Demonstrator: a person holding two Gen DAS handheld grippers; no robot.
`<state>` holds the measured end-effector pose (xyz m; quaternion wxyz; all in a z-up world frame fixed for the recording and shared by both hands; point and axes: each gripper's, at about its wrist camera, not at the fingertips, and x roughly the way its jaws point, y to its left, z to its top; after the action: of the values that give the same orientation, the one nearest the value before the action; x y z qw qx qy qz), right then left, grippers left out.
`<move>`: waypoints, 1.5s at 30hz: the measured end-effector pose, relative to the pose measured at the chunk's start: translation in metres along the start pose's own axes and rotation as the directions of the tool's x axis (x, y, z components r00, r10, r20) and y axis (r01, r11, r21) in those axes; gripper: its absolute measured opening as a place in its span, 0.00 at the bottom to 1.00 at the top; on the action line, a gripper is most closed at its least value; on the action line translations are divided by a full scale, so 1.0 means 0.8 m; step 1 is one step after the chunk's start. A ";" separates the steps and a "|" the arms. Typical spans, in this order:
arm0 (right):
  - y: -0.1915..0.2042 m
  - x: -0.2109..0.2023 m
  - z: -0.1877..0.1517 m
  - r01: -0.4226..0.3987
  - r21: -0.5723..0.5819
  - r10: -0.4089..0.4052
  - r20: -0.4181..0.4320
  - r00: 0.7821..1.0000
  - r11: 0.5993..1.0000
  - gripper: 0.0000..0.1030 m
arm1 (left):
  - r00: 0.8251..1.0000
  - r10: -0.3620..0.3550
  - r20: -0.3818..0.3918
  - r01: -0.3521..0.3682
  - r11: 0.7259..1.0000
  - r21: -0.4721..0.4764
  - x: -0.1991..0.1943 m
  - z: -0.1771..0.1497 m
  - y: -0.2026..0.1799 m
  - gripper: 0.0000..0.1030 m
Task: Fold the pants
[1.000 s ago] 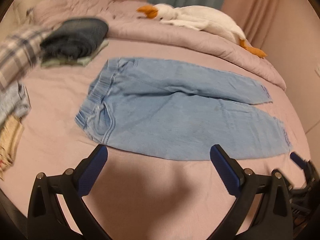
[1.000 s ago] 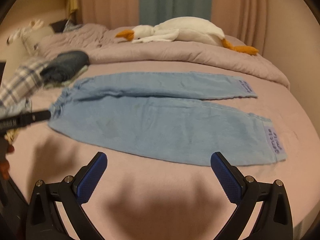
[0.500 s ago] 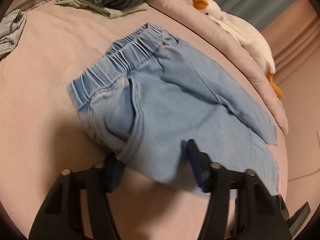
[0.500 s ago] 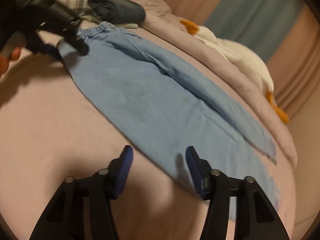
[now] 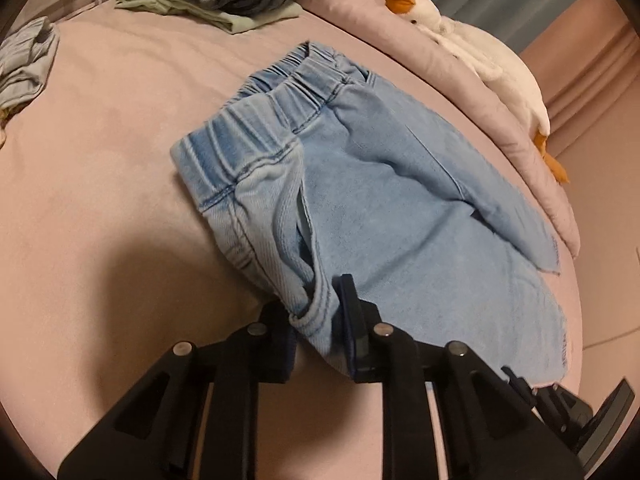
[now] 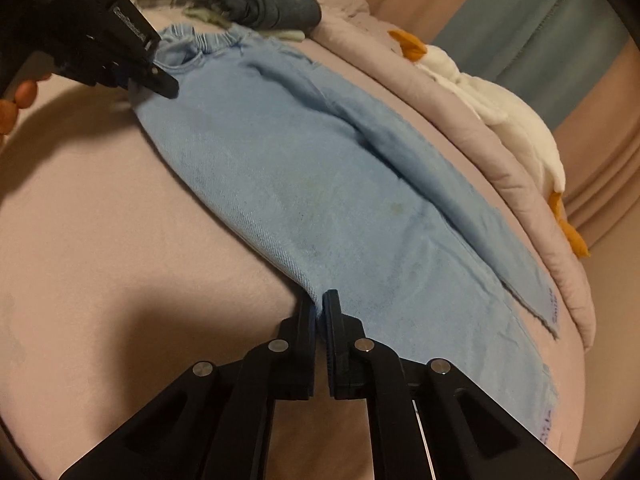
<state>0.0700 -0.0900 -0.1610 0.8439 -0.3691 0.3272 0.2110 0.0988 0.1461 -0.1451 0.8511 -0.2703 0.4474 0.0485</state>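
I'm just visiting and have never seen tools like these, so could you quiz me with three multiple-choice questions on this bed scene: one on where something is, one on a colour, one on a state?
1. Where does the white goose toy lie?
A. On the quilt beyond the pants
B. On top of the pants
C. On the folded clothes

2. What colour are the pants?
A. Black
B. Light blue
C. Red

3. How do the jaws of the right gripper stand?
A. Wide open above the bed
B. Shut on the goose
C. Shut on the near edge of a pant leg

Answers: 1 A, the goose stretches along the rolled quilt at the far side. 2 B, it is pale blue denim. 3 C, the fabric edge is pinched between the nearly closed jaws.
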 end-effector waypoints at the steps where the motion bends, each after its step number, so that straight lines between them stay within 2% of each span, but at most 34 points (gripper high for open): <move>1: -0.001 0.004 0.000 -0.006 0.008 0.006 -0.010 1.000 1.000 0.05 | 1.000 0.005 -0.001 -0.005 1.000 0.017 -0.003 0.000 -0.001 0.22; 3: -0.006 -0.001 0.002 -0.013 0.033 0.014 -0.016 1.000 0.999 0.08 | 0.999 0.036 0.008 -0.037 0.997 0.069 -0.015 -0.002 -0.005 0.29; 5: -0.018 -0.012 0.002 -0.068 0.087 0.070 -0.027 0.997 0.994 0.08 | 0.997 0.065 0.042 -0.069 0.992 0.108 -0.031 -0.007 -0.005 0.38; 8: -0.037 -0.037 -0.002 -0.151 0.190 0.148 0.027 0.989 0.970 0.09 | 0.986 0.102 0.130 -0.124 0.976 0.179 -0.052 -0.007 -0.018 0.37; 10: -0.054 -0.042 0.002 -0.183 0.286 0.170 0.072 0.983 0.940 0.09 | 0.983 0.081 0.164 -0.119 0.965 0.234 -0.054 -0.002 -0.036 0.37; 12: -0.067 -0.031 0.008 -0.170 0.366 0.156 0.065 0.986 0.915 0.09 | 0.987 0.033 0.156 -0.077 0.954 0.289 -0.046 0.001 -0.056 0.39; 14: -0.073 -0.016 0.009 -0.145 0.420 0.136 0.052 0.989 0.896 0.14 | 0.987 0.041 0.156 -0.099 0.919 0.381 -0.026 0.000 -0.082 0.48; 15: -0.073 -0.007 0.007 -0.140 0.440 0.139 0.034 0.990 0.887 0.17 | 0.987 0.061 0.150 -0.119 0.903 0.414 -0.014 -0.002 -0.090 0.53; 17: -0.066 0.021 -0.003 -0.118 0.465 0.163 -0.057 0.985 0.877 0.18 | 0.986 0.124 0.115 -0.164 0.869 0.466 0.014 -0.006 -0.095 0.52; 18: -0.065 0.025 -0.007 -0.120 0.464 0.165 -0.058 0.985 0.878 0.18 | 0.982 0.176 0.067 -0.186 0.855 0.484 0.035 -0.010 -0.090 0.53; 19: -0.062 0.020 -0.009 -0.121 0.455 0.148 -0.025 0.989 0.883 0.18 | 0.982 0.185 0.044 -0.183 0.851 0.492 0.047 -0.015 -0.083 0.53; 20: -0.061 0.017 -0.011 -0.121 0.452 0.153 -0.033 0.988 0.884 0.18 | 0.985 0.149 0.082 -0.170 0.850 0.498 0.041 -0.019 -0.077 0.53; 23: -0.067 0.006 -0.018 -0.148 0.456 0.189 -0.046 0.981 0.878 0.18 | 0.989 0.127 0.074 -0.147 0.847 0.511 0.029 -0.024 -0.066 0.53; 25: -0.080 -0.001 -0.023 -0.142 0.480 0.192 -0.055 0.980 0.866 0.18 | 0.993 0.095 0.066 -0.115 0.859 0.498 0.013 -0.027 -0.052 0.53; 26: -0.091 -0.010 -0.028 -0.151 0.511 0.191 -0.026 0.981 0.846 0.19 | 0.994 0.078 0.080 -0.107 0.868 0.486 0.003 -0.027 -0.045 0.53; 28: -0.109 -0.021 -0.041 -0.177 0.560 0.180 0.051 0.982 0.809 0.27 | 0.991 0.076 0.107 -0.118 0.871 0.477 -0.003 -0.038 -0.049 0.58; 29: -0.112 -0.018 -0.045 -0.166 0.566 0.167 0.049 0.985 0.808 0.38 | 0.990 0.089 0.107 -0.129 0.870 0.475 -0.001 -0.040 -0.048 0.58; 30: -0.114 -0.007 -0.045 -0.140 0.562 0.156 0.019 0.988 0.815 0.43 | 0.990 0.101 0.094 -0.134 0.870 0.475 0.007 -0.044 -0.052 0.58; 31: -0.107 0.017 -0.050 -0.099 0.537 0.162 -0.072 0.984 0.838 0.43 | 0.989 0.109 0.097 -0.142 0.867 0.478 0.010 -0.048 -0.052 0.58; 33: -0.104 0.017 -0.049 -0.107 0.512 0.154 -0.050 0.987 0.852 0.45 | 0.987 0.118 0.110 -0.158 0.848 0.506 0.005 -0.053 -0.057 0.58; 34: -0.105 0.017 -0.044 -0.112 0.497 0.169 -0.072 0.983 0.861 0.45 | 0.988 0.118 0.095 -0.150 0.843 0.516 0.003 -0.050 -0.057 0.58; 36: -0.118 0.013 -0.037 -0.173 0.527 0.239 -0.059 0.969 0.832 0.45 | 0.995 0.087 0.050 -0.100 0.855 0.508 -0.006 -0.035 -0.056 0.58; 38: -0.134 0.007 -0.031 -0.251 0.545 0.287 0.021 0.958 0.800 0.45 | 0.999 0.039 0.036 -0.051 0.878 0.477 -0.014 -0.012 -0.056 0.58; 39: -0.141 0.005 -0.027 -0.266 0.539 0.285 0.049 0.957 0.799 0.45 | 0.998 0.024 0.049 -0.044 0.884 0.465 -0.019 0.005 -0.058 0.62; 40: -0.148 0.007 -0.022 -0.264 0.529 0.272 0.064 0.960 0.807 0.45 | 0.997 0.020 0.069 -0.050 0.885 0.464 -0.021 0.017 -0.062 0.71; 41: -0.154 0.013 -0.012 -0.257 0.513 0.255 0.075 0.964 0.819 0.45 | 0.995 0.024 0.094 -0.065 0.883 0.464 -0.021 0.032 -0.064 0.74; 43: -0.165 0.031 0.009 -0.242 0.497 0.236 0.075 0.969 0.833 0.45 | 0.989 0.052 0.141 -0.113 0.872 0.476 -0.012 0.063 -0.071 0.75; 45: -0.168 0.041 0.027 -0.259 0.482 0.242 0.097 0.965 0.837 0.45 | 0.986 0.085 0.147 -0.146 0.864 0.481 0.008 0.099 -0.076 0.75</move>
<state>0.1820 -0.1551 -0.1081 0.8801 -0.0933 0.4017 0.2355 0.1802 0.1333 -0.0889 0.9127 -0.0149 0.4083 0.0007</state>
